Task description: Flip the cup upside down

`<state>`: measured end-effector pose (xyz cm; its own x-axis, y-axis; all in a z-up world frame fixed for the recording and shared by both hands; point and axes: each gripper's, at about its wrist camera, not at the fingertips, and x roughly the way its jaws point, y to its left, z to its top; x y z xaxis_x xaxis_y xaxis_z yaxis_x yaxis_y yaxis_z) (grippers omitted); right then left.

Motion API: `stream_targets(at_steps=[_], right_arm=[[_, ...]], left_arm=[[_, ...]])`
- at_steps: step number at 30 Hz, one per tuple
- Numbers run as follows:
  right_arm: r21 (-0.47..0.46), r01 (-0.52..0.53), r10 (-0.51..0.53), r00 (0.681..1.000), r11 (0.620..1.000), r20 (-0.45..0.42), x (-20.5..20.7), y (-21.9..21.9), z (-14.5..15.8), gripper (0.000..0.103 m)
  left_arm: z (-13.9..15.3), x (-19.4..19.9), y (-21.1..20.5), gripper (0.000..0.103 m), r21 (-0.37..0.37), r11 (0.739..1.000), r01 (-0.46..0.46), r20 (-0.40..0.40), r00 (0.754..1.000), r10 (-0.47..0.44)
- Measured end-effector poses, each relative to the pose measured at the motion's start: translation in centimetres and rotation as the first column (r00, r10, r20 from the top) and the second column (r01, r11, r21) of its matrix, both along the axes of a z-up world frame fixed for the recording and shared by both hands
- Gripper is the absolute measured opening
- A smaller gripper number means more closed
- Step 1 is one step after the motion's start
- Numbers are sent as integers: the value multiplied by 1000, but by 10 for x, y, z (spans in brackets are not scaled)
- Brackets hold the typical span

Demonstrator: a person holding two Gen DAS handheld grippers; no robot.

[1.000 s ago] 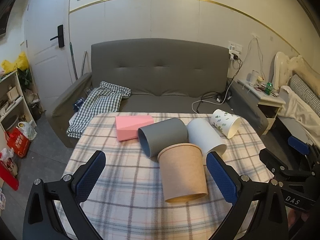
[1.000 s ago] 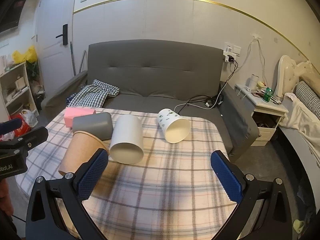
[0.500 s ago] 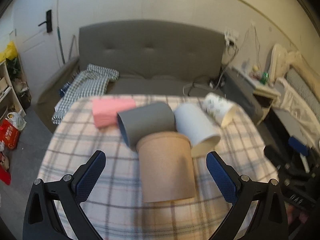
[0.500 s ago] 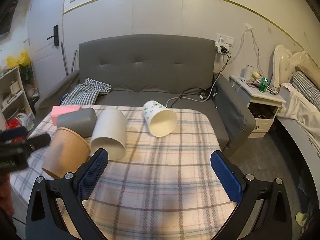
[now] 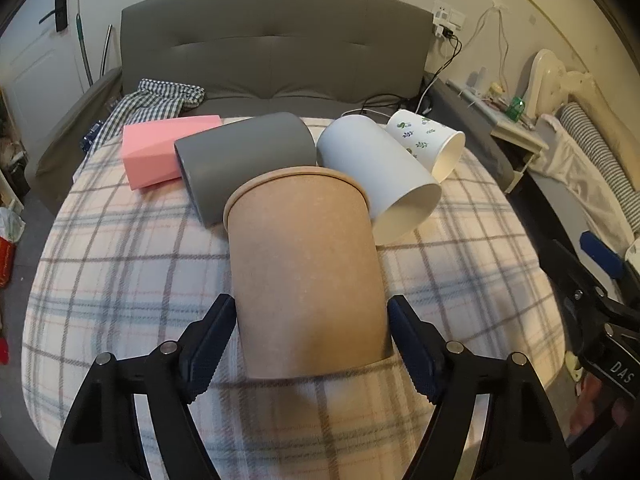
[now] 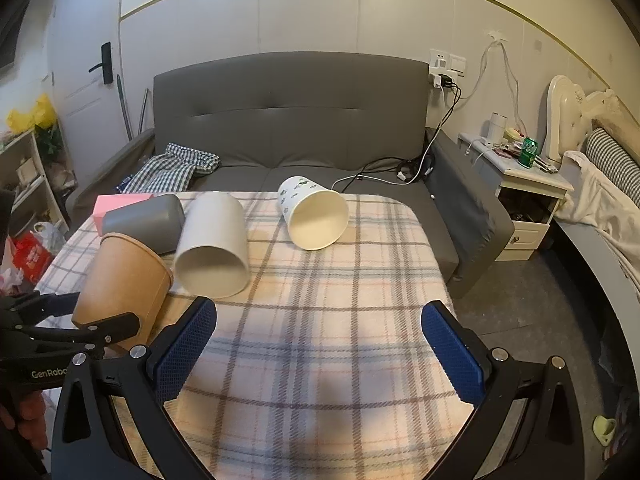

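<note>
Left wrist view: left gripper point(image 5: 310, 336) jaws apparently clamp the lying brown cup point(image 5: 306, 268); right gripper point(image 6: 320, 344) gapes wide, empty.

I have advanced my left gripper point(image 5: 310, 340) across the table's near edge; its pads, previously wide apart, now clamp the brown paper cup point(image 5: 306, 268).

Left wrist: close over the brown cup point(image 5: 306, 272), facing the sofa point(image 5: 276, 44).
Right wrist: farther back, same heading.
Shared: cups, plaid table point(image 6: 340, 320).
</note>
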<state>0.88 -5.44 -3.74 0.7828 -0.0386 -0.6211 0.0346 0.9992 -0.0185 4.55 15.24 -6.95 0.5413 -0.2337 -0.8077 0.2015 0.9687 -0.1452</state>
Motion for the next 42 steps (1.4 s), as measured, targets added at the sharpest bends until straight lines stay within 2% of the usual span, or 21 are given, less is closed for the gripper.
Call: stream_targets(at_steps=[9, 12, 15, 19, 23, 26, 31, 36, 38, 42], right_arm=[[5, -19, 19, 1000, 1000, 21, -16, 14, 8, 103], [4, -14, 14, 1000, 1000, 28, -23, 14, 11, 103], [7, -12, 11, 1000, 1000, 29, -27, 15, 14, 103], [-1, -5, 5, 999, 1000, 34, -31, 13, 18, 103], [17, 7, -8, 999, 1000, 34, -34, 12, 21, 103], [24, 4, -5, 999, 1000, 34, -37, 15, 24, 103], [41, -15, 13, 999, 999, 31, -45, 32, 28, 103], [92, -38, 38, 999, 995, 1, -52, 60, 21, 103], [114, -47, 49, 999, 992, -14, -53, 72, 15, 103], [143, -55, 62, 997, 988, -51, -50, 103, -1, 103]], left_arm=[[1, -24, 6, 79, 46, 999, 27, -22, 999, -26], [1, -35, 6, 79, 57, 998, 40, -5, 999, -39], [2, -37, 4, 81, 43, 997, 60, -3, 998, -60], [8, -42, -4, 88, 55, 992, 110, 33, 993, -111], [18, -51, -5, 88, 78, 988, 134, 90, 986, -141], [27, -55, 4, 88, 81, 990, 118, 122, 984, -127], [57, -62, 37, 88, 59, 997, 51, 212, 975, -62], [83, -63, 82, 88, 25, 995, -100, 272, 958, 90], [85, -65, 99, 89, 27, 986, -167, 287, 946, 152], [73, -68, 122, 89, 82, 966, -247, 285, 934, 215]])
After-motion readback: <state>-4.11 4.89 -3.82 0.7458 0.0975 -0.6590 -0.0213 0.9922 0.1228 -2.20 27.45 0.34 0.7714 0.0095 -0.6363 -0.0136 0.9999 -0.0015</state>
